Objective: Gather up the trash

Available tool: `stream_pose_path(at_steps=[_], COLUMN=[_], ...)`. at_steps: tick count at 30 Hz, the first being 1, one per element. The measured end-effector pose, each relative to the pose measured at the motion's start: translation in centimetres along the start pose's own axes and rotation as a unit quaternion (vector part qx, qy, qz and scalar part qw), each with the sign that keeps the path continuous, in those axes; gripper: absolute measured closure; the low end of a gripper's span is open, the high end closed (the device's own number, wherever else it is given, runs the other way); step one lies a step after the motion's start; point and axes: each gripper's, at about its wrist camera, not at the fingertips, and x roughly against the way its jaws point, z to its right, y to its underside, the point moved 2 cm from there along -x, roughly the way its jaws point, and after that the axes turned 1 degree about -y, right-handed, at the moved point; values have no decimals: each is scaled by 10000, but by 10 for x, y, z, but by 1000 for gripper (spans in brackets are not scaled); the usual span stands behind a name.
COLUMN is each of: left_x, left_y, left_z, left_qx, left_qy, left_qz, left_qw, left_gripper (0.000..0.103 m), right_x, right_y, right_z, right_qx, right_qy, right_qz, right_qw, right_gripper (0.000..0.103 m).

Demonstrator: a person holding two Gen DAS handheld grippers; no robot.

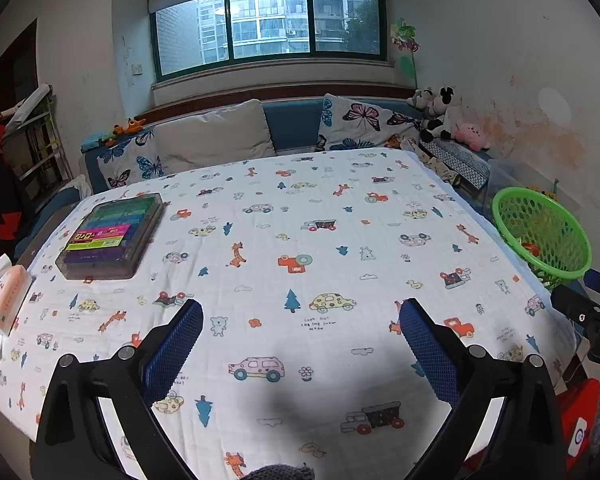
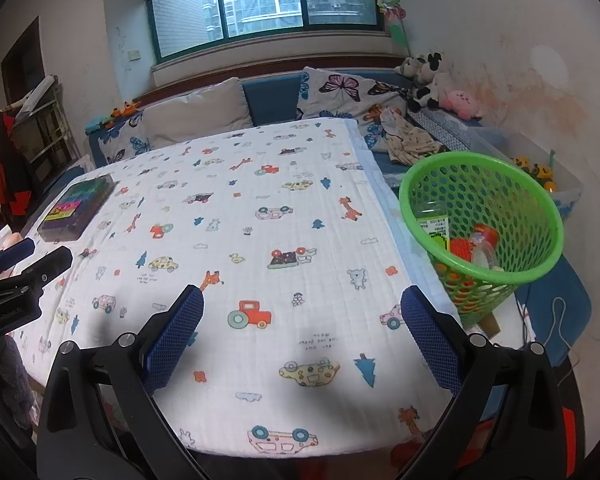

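Note:
A green mesh basket (image 2: 484, 224) stands off the table's right edge; it also shows in the left wrist view (image 1: 540, 232). Inside it lie a clear bottle with a green label (image 2: 432, 224), a red-capped bottle (image 2: 485, 240) and orange pieces (image 2: 460, 249). My left gripper (image 1: 302, 312) is open and empty above the front of the patterned tablecloth (image 1: 300, 240). My right gripper (image 2: 302, 308) is open and empty above the cloth's front right, left of the basket. The left gripper's body shows at the left edge of the right wrist view (image 2: 16, 280).
A box of coloured markers (image 1: 112, 236) lies at the table's far left, also in the right wrist view (image 2: 76, 208). A tissue pack (image 1: 6, 296) sits at the left edge. A blue sofa with cushions (image 1: 216, 136) and plush toys (image 1: 436, 114) stands behind the table.

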Motion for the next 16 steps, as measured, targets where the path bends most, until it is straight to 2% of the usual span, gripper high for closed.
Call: stream_pose_path(at_steps=[16], left_x=[-1], left_y=[0], left_z=[-2], left_qx=[41], left_qy=[-34], left_qz=[10], left_qw=[10000], left_gripper=[8], right_x=[-1], right_y=[1], right_z=[-1], right_qx=[-23], right_qy=[-59], right_qz=[-13], right_qw=[10000], right_gripper=[5])
